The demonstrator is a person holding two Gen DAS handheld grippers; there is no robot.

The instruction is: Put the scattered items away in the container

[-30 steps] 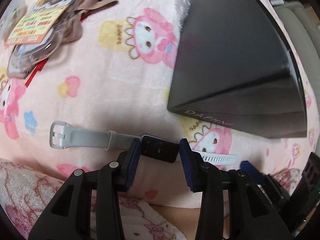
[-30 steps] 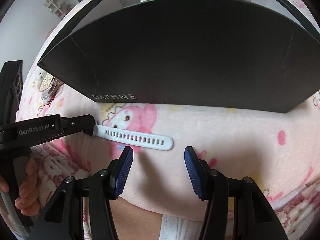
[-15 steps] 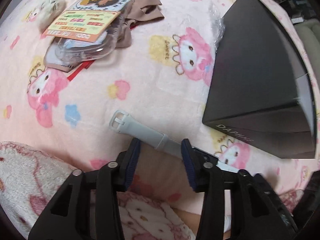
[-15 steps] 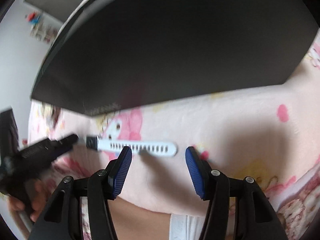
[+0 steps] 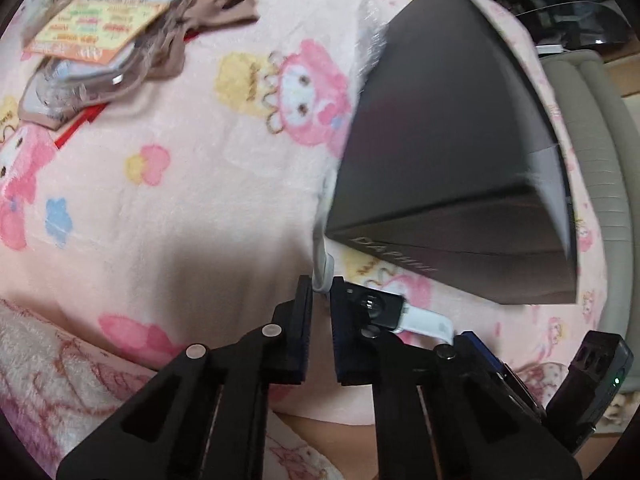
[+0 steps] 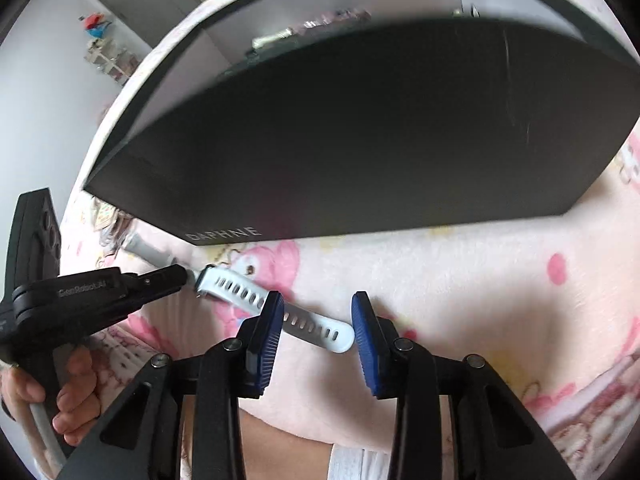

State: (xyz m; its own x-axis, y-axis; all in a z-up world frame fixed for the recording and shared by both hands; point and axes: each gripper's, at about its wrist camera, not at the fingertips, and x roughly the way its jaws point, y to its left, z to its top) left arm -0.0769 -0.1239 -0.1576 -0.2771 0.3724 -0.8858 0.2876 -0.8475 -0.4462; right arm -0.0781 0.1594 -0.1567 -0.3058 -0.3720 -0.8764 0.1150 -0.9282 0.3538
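Task was judged early; the watch (image 5: 374,308) was not yet in the box (image 6: 360,128); it lay at the near corner of the box, on the blanket (image 5: 180,200), beside the DAPHNE lettering.

Left gripper (image 5: 321,292): fingers were closed down to a narrow gap on the grey buckle strap just beside the watch body; whether the watch was lifted off the blanket could not be told (motion blur).

Right gripper (image 6: 318,314): fingers were spread, grasping nothing; the white perforated strap (image 6: 276,306) lay between them, its tip just beside the right finger; contact could not be told.

Orientation: the watch was stretched out; in the right wrist view the long axis was seen running from the left gripper's tips, upper left, to the strap tip, lower right; in the left wrist view the grey strap was seen bending up toward the box wall, the body to the right of the fingers.

Left to do: the watch, plus a pack (image 5: 92,20) with brown cloth (image 5: 224,4) seen well apart on the blanket; some things were seen inside the box, not identifiable.
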